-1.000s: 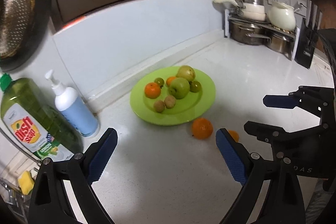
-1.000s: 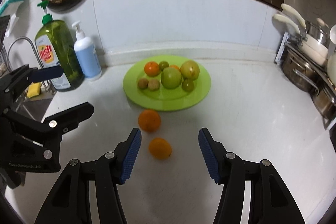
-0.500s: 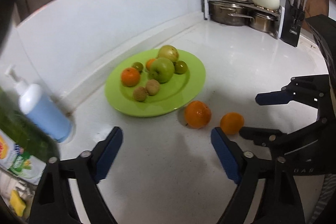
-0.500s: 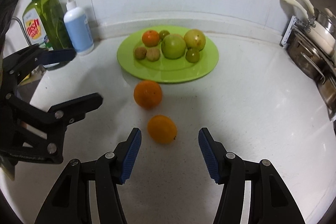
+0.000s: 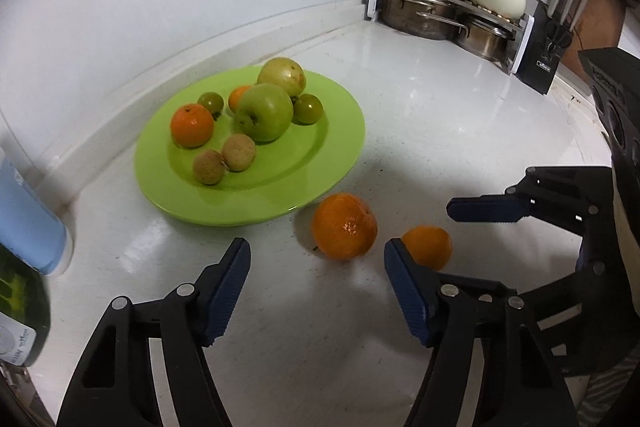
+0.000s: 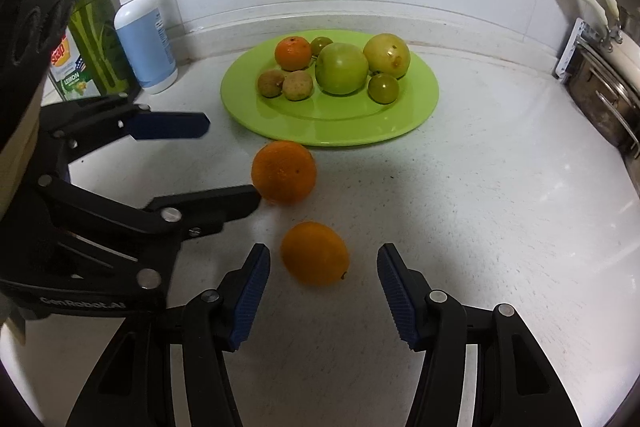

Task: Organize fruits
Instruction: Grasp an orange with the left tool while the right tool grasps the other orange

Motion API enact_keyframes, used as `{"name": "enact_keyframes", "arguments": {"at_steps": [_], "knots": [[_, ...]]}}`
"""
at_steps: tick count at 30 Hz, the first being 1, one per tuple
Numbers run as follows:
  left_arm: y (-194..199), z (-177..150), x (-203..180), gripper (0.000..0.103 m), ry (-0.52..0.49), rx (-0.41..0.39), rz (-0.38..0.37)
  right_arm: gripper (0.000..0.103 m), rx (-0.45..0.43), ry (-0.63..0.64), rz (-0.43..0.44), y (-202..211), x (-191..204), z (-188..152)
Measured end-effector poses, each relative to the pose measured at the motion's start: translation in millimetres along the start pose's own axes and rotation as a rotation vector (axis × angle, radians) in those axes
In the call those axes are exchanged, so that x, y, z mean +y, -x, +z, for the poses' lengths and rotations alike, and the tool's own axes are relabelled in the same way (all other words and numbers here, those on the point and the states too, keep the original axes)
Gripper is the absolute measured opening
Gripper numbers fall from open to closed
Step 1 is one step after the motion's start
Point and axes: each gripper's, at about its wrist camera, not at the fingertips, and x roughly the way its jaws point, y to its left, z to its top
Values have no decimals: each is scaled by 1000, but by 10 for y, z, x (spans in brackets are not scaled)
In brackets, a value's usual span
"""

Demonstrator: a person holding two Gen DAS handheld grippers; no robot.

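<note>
1. Two oranges loose on the counter [image 6: 500, 187] just off the plate [image 6: 416, 111]: big orange [image 6: 284, 171], dimpled; small orange [image 6: 315, 253], smoother.
2. Left gripper [image 5: 316, 279] unclenched, jaws just narrowing, big orange ahead, untouched.
3. Right gripper [image 6: 323, 285] unclenched around small orange, not touching.

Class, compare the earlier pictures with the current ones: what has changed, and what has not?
Both grippers came down toward the two loose oranges. The left gripper has been closing, its jaws ahead of the larger orange; the right gripper flanks the smaller orange. Neither grips yet. The green plate and its fruit are unmoved.
</note>
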Motion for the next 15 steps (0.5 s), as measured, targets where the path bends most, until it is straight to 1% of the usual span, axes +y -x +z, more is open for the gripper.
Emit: {"name": "enact_keyframes", "arguments": {"at_steps": [3, 7, 9, 12, 15], "knots": [[-54, 39, -16, 66, 27, 7, -17, 49, 10, -12, 13, -31, -36, 6], [-119, 92, -32, 61, 53, 12, -38, 47, 20, -33, 37, -46, -78, 4], [-161, 115, -29, 59, 65, 19, -39, 44, 21, -34, 42, -51, -85, 4], [-243, 128, -19, 50, 85, 47, -47, 40, 29, -37, 41, -67, -93, 10], [-311, 118, -23, 47, 95, 72, -53, 39, 35, -56, 52, -85, -122, 20]]}}
